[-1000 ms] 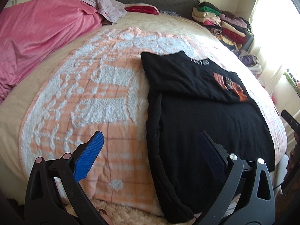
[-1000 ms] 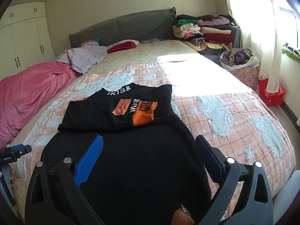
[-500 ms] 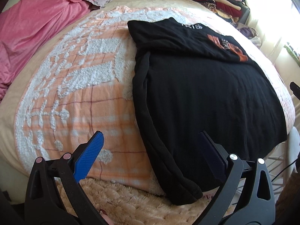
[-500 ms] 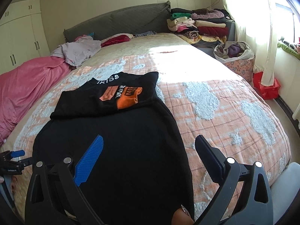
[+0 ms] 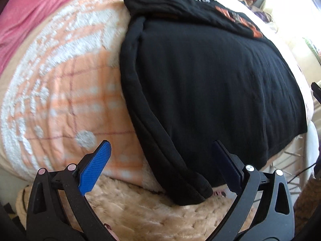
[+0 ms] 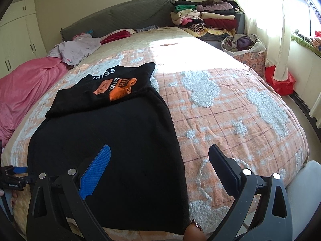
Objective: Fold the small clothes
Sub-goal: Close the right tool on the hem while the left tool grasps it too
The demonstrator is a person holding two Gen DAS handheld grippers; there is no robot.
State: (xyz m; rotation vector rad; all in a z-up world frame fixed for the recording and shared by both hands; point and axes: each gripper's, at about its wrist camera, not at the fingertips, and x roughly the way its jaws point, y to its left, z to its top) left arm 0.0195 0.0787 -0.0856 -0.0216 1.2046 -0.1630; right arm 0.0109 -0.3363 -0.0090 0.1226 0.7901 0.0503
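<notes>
A black garment (image 5: 210, 76) (image 6: 112, 140) lies spread on the orange and white bedspread, its top part folded back so an orange print (image 6: 118, 88) faces up. Its lower hem reaches the bed's near edge. My left gripper (image 5: 160, 150) hangs open over the garment's lower left corner, whose rolled side edge (image 5: 160, 144) runs between the fingers. Above the lower right part of the garment, my right gripper (image 6: 160, 154) is open too, its blue finger (image 6: 96, 172) over the black cloth and the other finger over the bedspread. Neither holds anything.
A pink blanket (image 6: 26, 86) and a lilac garment (image 6: 78, 48) lie at the bed's left and head. Folded clothes (image 6: 204, 20) are stacked at the far right, with a bag of clothes (image 6: 244, 46) below. A fluffy beige rug (image 5: 150, 212) lies beneath the bed's edge.
The left gripper has dropped and tilted toward the garment's lower left corner at the bed's edge. The right gripper has moved lower and nearer the lower right hem. Both have stayed open.
</notes>
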